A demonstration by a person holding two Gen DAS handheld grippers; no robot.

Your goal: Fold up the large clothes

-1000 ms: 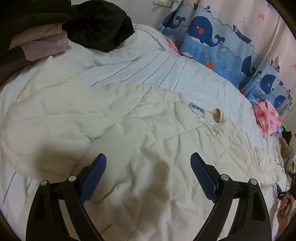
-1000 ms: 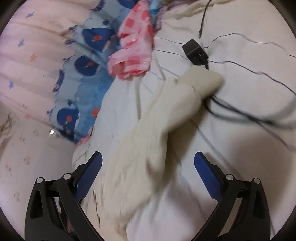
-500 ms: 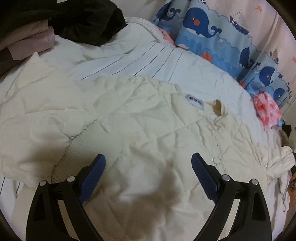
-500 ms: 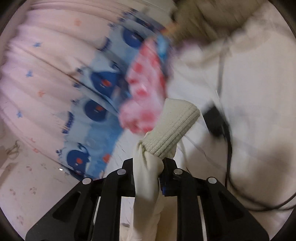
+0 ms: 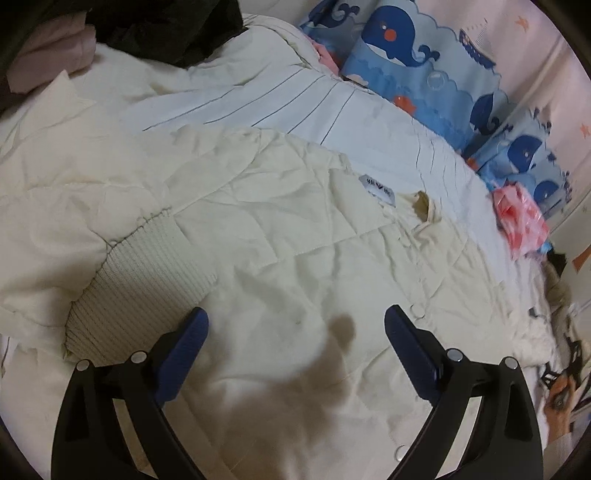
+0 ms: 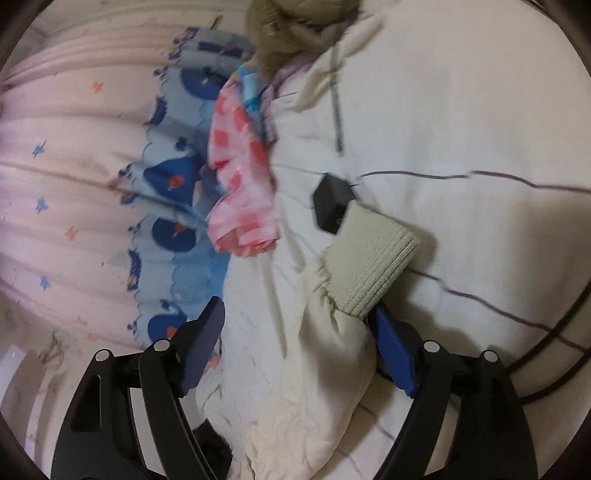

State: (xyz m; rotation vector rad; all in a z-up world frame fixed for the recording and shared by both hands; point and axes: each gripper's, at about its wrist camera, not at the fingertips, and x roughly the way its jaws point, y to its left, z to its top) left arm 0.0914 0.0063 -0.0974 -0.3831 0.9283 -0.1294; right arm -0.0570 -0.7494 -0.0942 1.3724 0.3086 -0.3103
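Observation:
A cream quilted jacket (image 5: 280, 236) lies spread on the white bed, with a neck label (image 5: 376, 186) and a ribbed cuff (image 5: 144, 288) at the left. My left gripper (image 5: 295, 332) hovers open just above the jacket's body, nothing between its fingers. In the right wrist view the jacket's other sleeve (image 6: 332, 354) with its ribbed cuff (image 6: 373, 266) lies between the jaws of my right gripper (image 6: 299, 332). Those jaws are opening; the sleeve rests against the right blue pad (image 6: 395, 358) while the left pad stands apart from it.
A whale-print curtain (image 5: 436, 74) hangs along the bed's far side. A pink checked cloth (image 6: 240, 192), a black charger block (image 6: 332, 203) with cables and a furry brown item (image 6: 295, 26) lie past the sleeve. Dark and pink clothes (image 5: 110, 33) are piled at the upper left.
My right gripper shut on the sleeve near its cuff, carried it sideways, and now its jaws have parted. The left gripper drifted slightly over the jacket, still open.

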